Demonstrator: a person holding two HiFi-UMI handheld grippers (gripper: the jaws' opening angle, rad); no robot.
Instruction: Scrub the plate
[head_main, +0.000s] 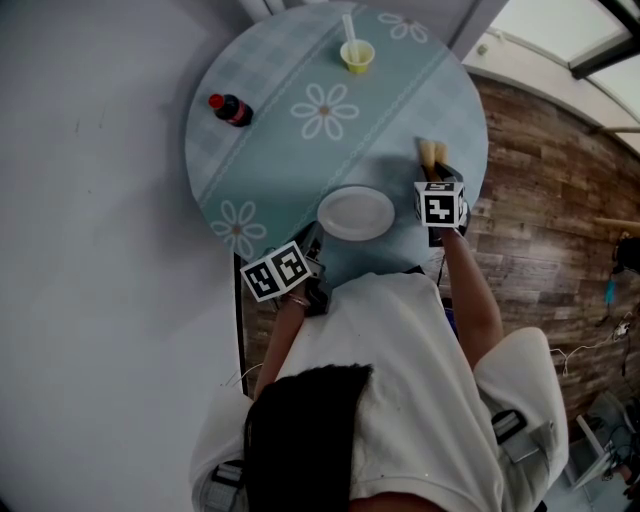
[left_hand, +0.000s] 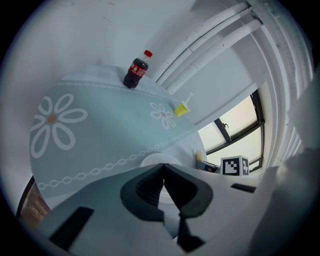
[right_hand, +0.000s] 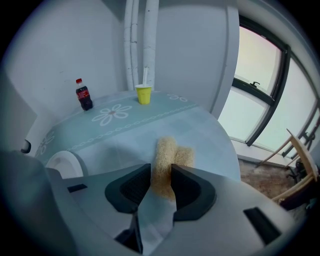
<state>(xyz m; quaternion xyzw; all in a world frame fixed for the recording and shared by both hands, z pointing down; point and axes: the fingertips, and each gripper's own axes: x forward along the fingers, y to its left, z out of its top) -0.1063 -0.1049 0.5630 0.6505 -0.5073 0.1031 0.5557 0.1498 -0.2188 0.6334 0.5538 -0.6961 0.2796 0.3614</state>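
Between right jaws: sponge (right_hand: 167, 155), tan, near end pinched by both pads, far end stuck out ahead; lifted or resting on the cloth, couldn't tell.
State, right gripper (right_hand: 161, 182): closed on the sponge, right of the plate (head_main: 356, 213), near the worktop (head_main: 280, 100) edge.
State, left gripper (left_hand: 163, 187): jaws fully together, nothing in them; sat at the near edge, just left of the plate.
Where, plate: white, bare, flat on the worktop by the person, between both grippers, touched by neither.
Farther out: cola bottle (head_main: 231, 109) and yellow cup (head_main: 357, 55) with straw, well apart from the plate.
Step (judged): sponge in hand, scrubbing not begun.
Doing it well: keep the pinch firm, bring the sponge's free end flat onto the plate and rub in circles; the plate looked light and likely to slide, so pin its rim with the left gripper first.
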